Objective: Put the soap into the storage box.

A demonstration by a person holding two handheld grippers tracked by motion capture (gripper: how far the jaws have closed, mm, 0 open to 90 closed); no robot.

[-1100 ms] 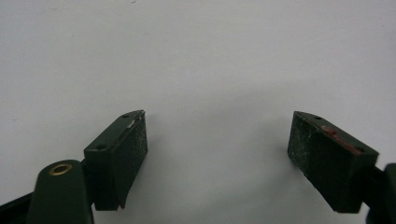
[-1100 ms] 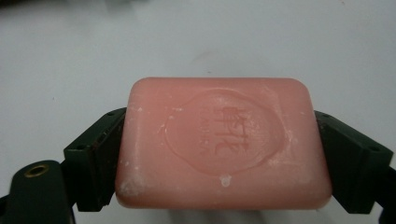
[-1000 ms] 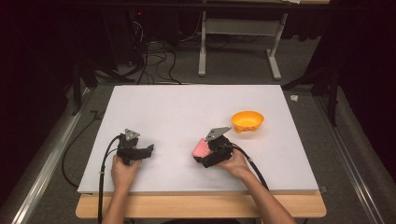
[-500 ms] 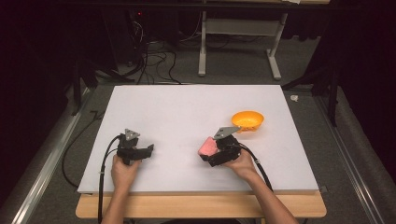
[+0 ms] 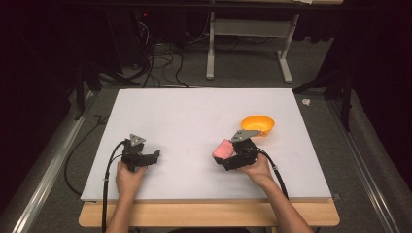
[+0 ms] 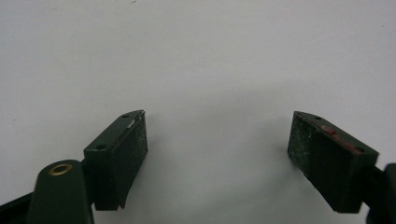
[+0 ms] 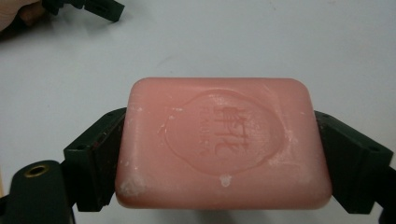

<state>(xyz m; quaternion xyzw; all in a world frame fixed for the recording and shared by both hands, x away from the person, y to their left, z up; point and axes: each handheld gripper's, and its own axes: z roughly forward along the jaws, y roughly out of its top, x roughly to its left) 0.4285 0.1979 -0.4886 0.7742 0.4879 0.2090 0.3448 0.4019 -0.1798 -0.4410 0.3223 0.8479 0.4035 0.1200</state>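
Observation:
A pink bar of soap (image 7: 222, 142) with a stamped oval mark sits clamped between the two black jaws of my right gripper (image 7: 224, 154). In the high view that right gripper (image 5: 227, 154) holds the pink soap (image 5: 222, 148) just above the white table, a short way left of and nearer than an orange bowl (image 5: 257, 124). My left gripper (image 5: 154, 156) rests at the table's front left, pointing right. In the left gripper view its jaws (image 6: 217, 154) stand wide apart over bare white table with nothing between them.
The white tabletop (image 5: 194, 116) spreads out wide behind both grippers. Its wooden front edge (image 5: 209, 213) lies close below the hands. Black cables trail from each gripper. Table legs and cables stand on the dark floor beyond the far edge.
My right gripper has carried the soap to the right and slightly back, toward the orange bowl. The left gripper has stayed where it was.

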